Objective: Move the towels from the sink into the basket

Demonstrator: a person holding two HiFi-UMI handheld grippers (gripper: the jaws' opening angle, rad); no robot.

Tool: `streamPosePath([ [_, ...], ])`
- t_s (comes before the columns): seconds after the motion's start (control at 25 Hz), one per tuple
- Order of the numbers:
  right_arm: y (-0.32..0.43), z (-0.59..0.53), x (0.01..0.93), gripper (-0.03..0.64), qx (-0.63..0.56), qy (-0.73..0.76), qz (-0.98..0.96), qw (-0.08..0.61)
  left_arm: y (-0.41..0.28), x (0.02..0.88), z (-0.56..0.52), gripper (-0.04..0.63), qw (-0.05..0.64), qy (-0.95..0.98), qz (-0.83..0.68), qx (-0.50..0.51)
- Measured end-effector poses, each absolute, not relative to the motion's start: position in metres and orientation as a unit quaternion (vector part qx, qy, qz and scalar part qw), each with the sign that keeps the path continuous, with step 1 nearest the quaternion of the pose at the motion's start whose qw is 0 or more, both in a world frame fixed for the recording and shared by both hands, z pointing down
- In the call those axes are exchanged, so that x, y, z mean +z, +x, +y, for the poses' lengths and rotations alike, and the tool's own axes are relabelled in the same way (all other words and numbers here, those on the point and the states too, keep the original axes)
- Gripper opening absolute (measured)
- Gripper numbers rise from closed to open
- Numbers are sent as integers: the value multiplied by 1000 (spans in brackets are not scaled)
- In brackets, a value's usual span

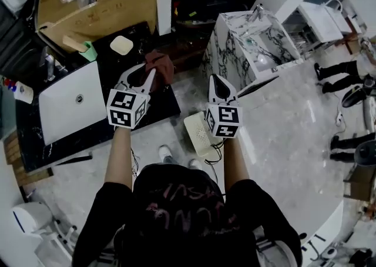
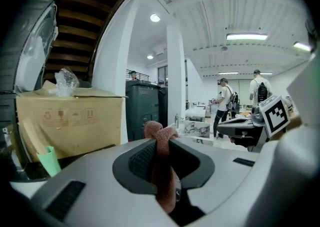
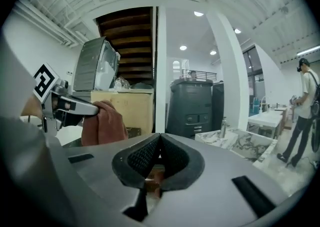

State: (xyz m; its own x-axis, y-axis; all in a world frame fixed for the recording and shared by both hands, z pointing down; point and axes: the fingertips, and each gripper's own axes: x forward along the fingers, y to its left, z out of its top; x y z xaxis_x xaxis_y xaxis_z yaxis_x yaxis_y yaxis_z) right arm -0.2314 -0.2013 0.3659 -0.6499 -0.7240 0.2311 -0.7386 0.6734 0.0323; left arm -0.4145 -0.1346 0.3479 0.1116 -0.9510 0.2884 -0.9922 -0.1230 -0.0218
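Observation:
A reddish-brown towel [image 1: 164, 66] hangs in the air over the right end of the black counter [image 1: 32, 133], with my left gripper [image 1: 153, 73] shut on it. In the left gripper view the towel [image 2: 163, 173] is pinched between the pads and its fold sticks up above my left gripper [image 2: 161, 143]. The white sink [image 1: 70, 104] lies to the left and holds no towel that I can see. My right gripper [image 1: 215, 79] hovers above the white basket [image 1: 197, 130] on the floor. Its tips [image 3: 159, 138] meet with nothing clearly held. The right gripper view also catches the towel [image 3: 102, 123].
A cardboard box [image 1: 100, 1], a green cup [image 1: 89, 52] and a beige dish [image 1: 121, 44] stand at the back of the counter. A marble vanity [image 1: 252, 42] stands to the right. People stand on the floor at far right [image 1: 341, 72].

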Motion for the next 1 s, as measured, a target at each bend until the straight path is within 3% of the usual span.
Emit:
streamPosePath([
  [0.68,17,-170,364,15,62,616,-777,111,-169,370,-203,78,78,885,-436,142],
  [1.0,92,-155,379,15,79,646,-751,114,-95,391,-200,78,92,897,-398,166],
])
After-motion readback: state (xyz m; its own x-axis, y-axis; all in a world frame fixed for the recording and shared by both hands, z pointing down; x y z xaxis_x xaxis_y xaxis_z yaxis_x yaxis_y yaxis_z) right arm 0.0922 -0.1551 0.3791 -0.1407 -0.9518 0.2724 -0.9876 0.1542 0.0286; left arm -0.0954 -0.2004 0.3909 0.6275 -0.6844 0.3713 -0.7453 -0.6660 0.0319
